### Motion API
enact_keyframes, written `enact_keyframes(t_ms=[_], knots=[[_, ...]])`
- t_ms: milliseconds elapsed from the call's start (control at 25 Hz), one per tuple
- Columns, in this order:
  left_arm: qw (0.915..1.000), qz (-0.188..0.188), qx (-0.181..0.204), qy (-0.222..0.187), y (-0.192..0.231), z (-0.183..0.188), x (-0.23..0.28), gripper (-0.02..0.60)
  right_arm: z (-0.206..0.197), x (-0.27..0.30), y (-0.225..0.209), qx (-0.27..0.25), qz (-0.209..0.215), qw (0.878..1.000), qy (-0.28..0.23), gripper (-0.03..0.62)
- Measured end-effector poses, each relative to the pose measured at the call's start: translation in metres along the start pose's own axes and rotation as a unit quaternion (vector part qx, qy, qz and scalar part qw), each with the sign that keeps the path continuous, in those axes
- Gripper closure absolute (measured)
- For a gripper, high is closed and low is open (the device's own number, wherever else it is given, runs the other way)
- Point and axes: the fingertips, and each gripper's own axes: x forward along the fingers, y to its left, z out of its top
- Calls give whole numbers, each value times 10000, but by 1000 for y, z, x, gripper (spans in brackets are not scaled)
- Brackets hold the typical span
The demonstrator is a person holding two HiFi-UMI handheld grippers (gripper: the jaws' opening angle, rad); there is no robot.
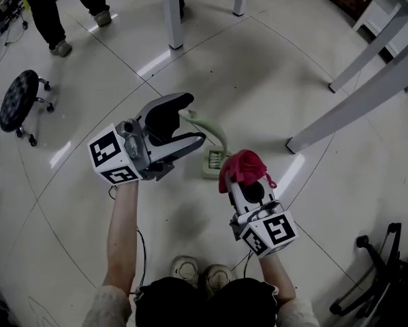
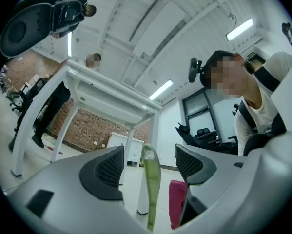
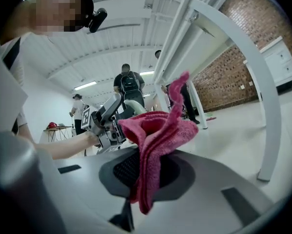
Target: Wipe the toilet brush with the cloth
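In the head view a pale green toilet brush (image 1: 216, 157) has its head low near the floor, and its curved handle (image 1: 202, 123) rises to the left. My left gripper (image 1: 193, 121) is open, with the handle's top between its jaws. In the left gripper view the handle (image 2: 150, 179) stands midway between the two pads (image 2: 111, 167) with a gap on each side. My right gripper (image 1: 250, 186) is shut on a crumpled red cloth (image 1: 243, 167), just right of the brush head. In the right gripper view the cloth (image 3: 155, 135) bunches up out of the jaws.
A black stool (image 1: 20, 99) stands at the left. White table legs (image 1: 173, 12) rise at the back, and slanted ones (image 1: 353, 114) at the right. A person's legs (image 1: 54, 19) are at the far left. A black chair base (image 1: 377, 271) is at the lower right.
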Motion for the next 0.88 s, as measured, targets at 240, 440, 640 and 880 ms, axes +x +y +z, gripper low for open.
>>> enact_keyframes(t_ms=[240,440,640,880], knots=[[9997,-94,5,227,6,3,19,463,45,6,-8,-86,-5,10000,-33,563],[9979,-2,-504,409,-3,89,85,472,178,-7,-3,16,-432,9984,352,562],[9970,6,-672,378,-46,309,169,472,414,-40,50,-2,-619,9977,273,562],[9970,328,-617,343,-110,563,218,472,660,-75,147,-172,-595,9980,137,562]])
